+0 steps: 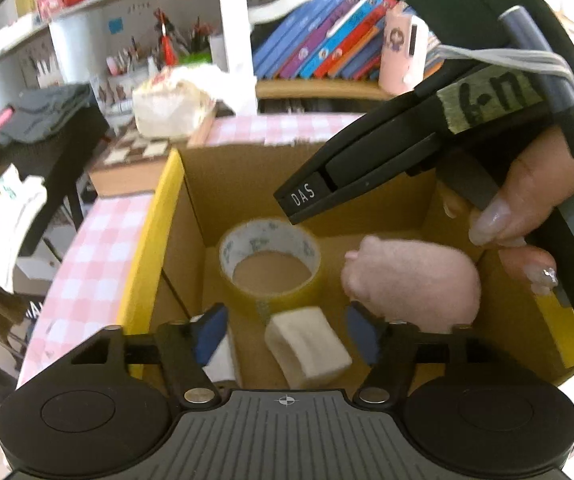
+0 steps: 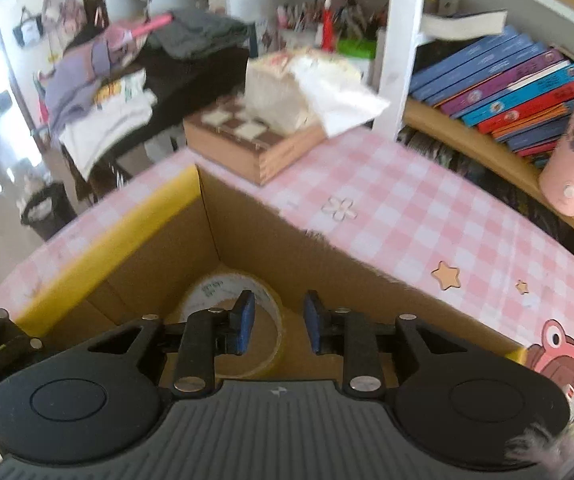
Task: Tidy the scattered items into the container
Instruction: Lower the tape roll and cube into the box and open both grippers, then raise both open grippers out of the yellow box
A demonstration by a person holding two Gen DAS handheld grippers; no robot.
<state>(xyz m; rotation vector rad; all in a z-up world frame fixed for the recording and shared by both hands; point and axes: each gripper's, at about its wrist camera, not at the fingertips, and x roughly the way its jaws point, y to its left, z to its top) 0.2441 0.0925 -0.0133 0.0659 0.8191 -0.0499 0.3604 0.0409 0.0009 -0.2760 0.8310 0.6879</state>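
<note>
Your left gripper (image 1: 285,330) hangs over the open brown cardboard box with yellow-taped rims (image 1: 143,248), its blue pads spread wide with nothing clamped. The white rectangular foam block (image 1: 307,346) lies on the box floor in the gap between them, touching neither pad. Just ahead of the left pad sits the roll of clear yellowish packing tape (image 1: 271,260); ahead of the right pad lies the pink plush pig (image 1: 411,280), its rear cut off by that finger.

Your right gripper (image 2: 279,322) has its pads parted a little and empty, above the same tape roll (image 2: 231,292), mostly hidden under the left finger. Motion blur softens the pink checked tablecloth (image 2: 387,208) beyond the box wall.
</note>
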